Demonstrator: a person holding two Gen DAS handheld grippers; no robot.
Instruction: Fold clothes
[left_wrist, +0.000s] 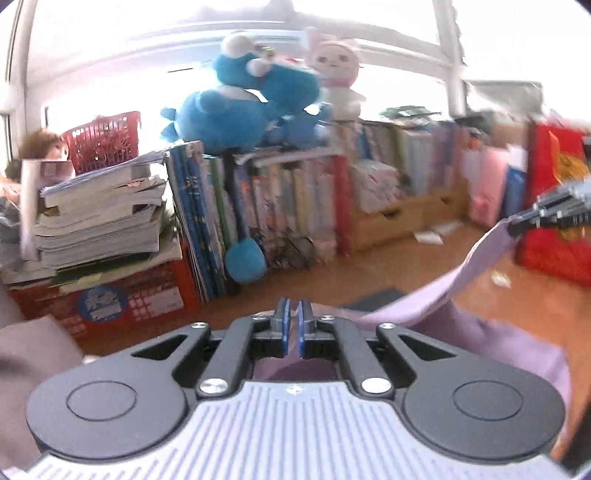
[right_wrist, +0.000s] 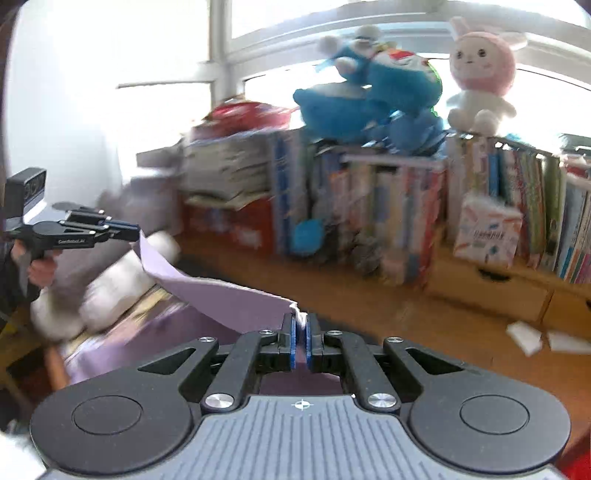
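Note:
A lilac garment (left_wrist: 476, 328) hangs stretched between my two grippers, lifted above the wooden table (left_wrist: 369, 273). My left gripper (left_wrist: 294, 308) is shut on one edge of it; the cloth shows between the blue pads. My right gripper (right_wrist: 301, 321) is shut on the other edge of the lilac garment (right_wrist: 221, 295). In the left wrist view the right gripper (left_wrist: 517, 225) pinches the cloth at the far right. In the right wrist view the left gripper (right_wrist: 136, 232) pinches it at the left. The cloth sags between them.
A row of books (left_wrist: 295, 199) and a stack of magazines (left_wrist: 99, 218) line the back, with blue plush toys (left_wrist: 251, 99) and a pink one (right_wrist: 480, 74) on top. Wooden drawers (right_wrist: 487, 291) and paper scraps (right_wrist: 524, 336) lie at right. Grey-white cloth (right_wrist: 110, 280) lies at left.

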